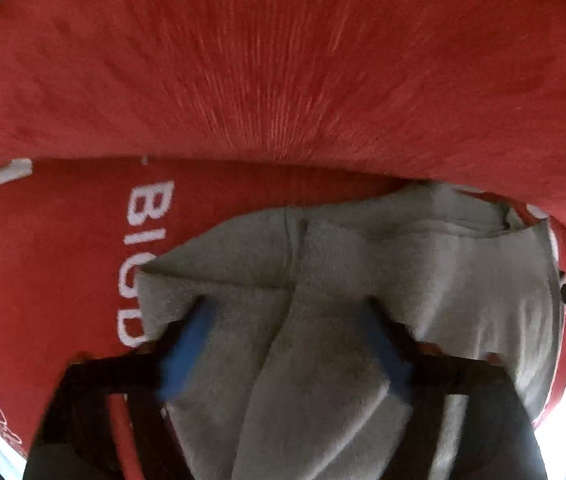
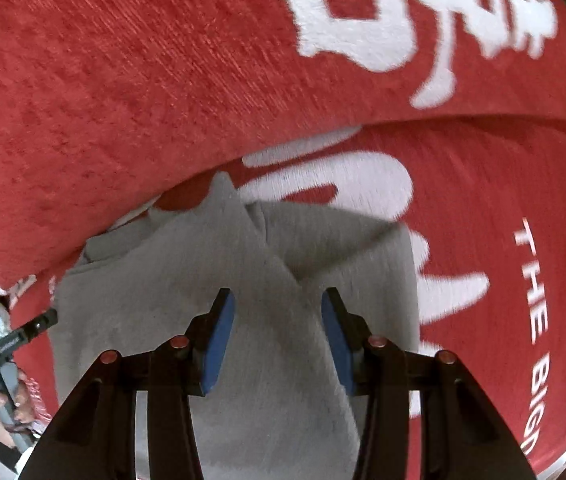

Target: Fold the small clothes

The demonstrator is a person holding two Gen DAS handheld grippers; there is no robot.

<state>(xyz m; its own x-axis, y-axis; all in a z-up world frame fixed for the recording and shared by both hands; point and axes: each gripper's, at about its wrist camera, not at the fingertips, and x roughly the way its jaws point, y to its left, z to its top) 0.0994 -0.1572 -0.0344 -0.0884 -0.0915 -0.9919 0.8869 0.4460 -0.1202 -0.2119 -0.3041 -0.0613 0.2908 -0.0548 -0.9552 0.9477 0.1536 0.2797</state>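
While the left wrist view is blurring, the left gripper is standing wide apart over the grey garment, gripping nothing, the cloth lying folded on the red printed cloth. Seen from the right wrist, the right gripper is hanging half open above the same garment, its blue pads pinching nothing.

Dim, motion-blurred fisheye views, dark vignetted corners

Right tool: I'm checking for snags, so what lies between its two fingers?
Only the grey garment lying on the red cloth; the right tool stands open above it, in the right wrist view.
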